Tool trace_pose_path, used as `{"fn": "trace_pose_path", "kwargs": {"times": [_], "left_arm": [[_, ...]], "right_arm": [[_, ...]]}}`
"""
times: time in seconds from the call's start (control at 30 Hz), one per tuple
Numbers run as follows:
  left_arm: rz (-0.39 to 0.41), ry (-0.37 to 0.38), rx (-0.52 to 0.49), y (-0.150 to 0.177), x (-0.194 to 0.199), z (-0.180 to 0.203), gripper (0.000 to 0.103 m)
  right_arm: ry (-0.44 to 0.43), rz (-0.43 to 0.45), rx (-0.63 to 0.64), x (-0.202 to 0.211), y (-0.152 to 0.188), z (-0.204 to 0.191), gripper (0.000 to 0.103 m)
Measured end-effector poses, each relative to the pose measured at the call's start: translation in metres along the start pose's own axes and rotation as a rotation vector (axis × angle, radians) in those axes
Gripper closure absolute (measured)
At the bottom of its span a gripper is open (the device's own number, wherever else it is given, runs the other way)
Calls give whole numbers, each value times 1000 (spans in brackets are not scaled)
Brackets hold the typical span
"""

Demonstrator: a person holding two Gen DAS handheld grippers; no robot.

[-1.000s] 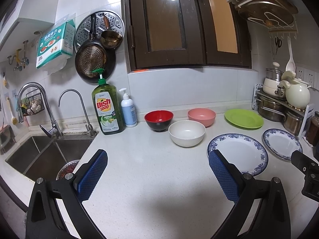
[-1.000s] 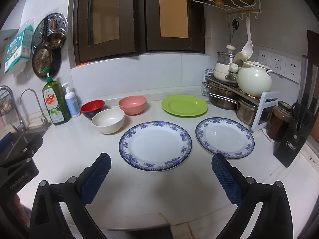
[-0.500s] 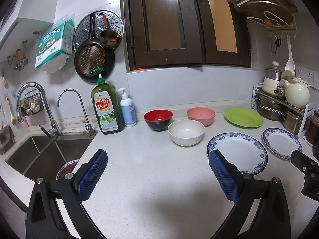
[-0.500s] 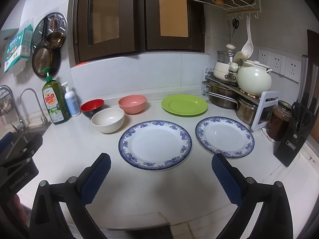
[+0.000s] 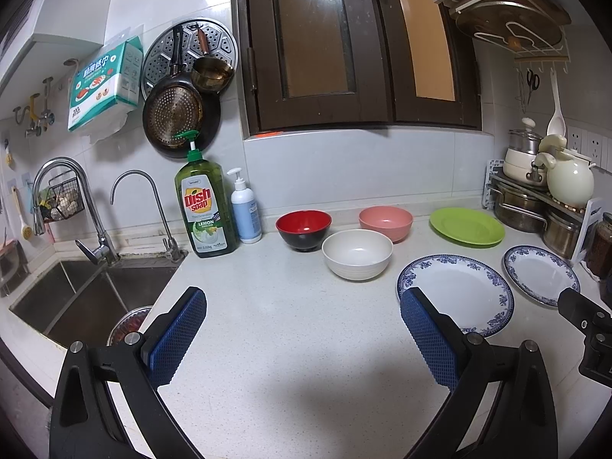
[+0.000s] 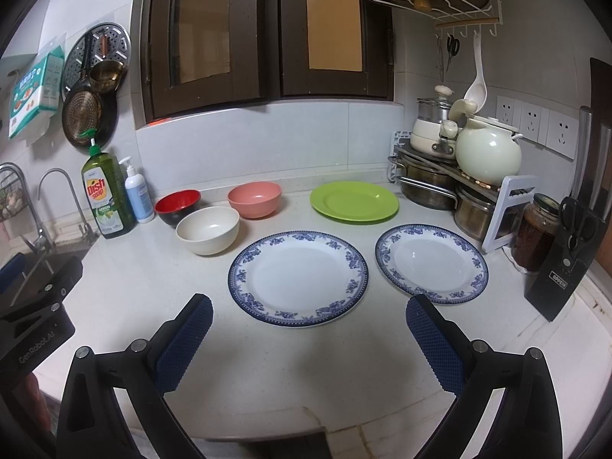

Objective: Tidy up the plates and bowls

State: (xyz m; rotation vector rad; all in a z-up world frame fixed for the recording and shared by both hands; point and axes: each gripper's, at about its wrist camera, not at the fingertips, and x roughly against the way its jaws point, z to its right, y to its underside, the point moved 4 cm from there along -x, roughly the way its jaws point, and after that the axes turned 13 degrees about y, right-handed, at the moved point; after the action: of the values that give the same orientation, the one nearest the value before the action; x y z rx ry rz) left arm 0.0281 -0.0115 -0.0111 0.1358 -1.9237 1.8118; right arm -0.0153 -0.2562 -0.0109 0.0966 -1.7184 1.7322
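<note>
Left claw (image 5: 302, 329): spread wide, empty, over bare bench (image 5: 267, 306). Right claw (image 6: 310, 329): spread wide, empty, near front bench edge, before large blue-rimmed plate (image 6: 298, 277).

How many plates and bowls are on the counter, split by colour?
Blue-rimmed white plates: 2 (larger, smaller)
Green plate: 1
Red bowl: 1
Pink bowl: 1
White bowl: 1
Total: 6 (3 plates, 3 bowls), none stacked.
</note>
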Motion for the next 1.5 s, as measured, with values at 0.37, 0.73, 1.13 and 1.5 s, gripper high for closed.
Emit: {"fn": "trace_pose_path", "kwargs": {"times": [0.37,0.73,1.13,1.5], "left_arm": [[-1,2,0,0,-1,0,0],[-27,22,-2,2,-13,1,0],[-110,129,-44,-3,-59,21,0],[-194,188,-92,-10,-123,38,3]], "right_arm": [[0,-1,1,0,0,0,1],[6,-7,8,-2,1,1,1],[16,-79,-24,-30,5,4,1],[50,-161,-84,-90,0,10,4]]}}
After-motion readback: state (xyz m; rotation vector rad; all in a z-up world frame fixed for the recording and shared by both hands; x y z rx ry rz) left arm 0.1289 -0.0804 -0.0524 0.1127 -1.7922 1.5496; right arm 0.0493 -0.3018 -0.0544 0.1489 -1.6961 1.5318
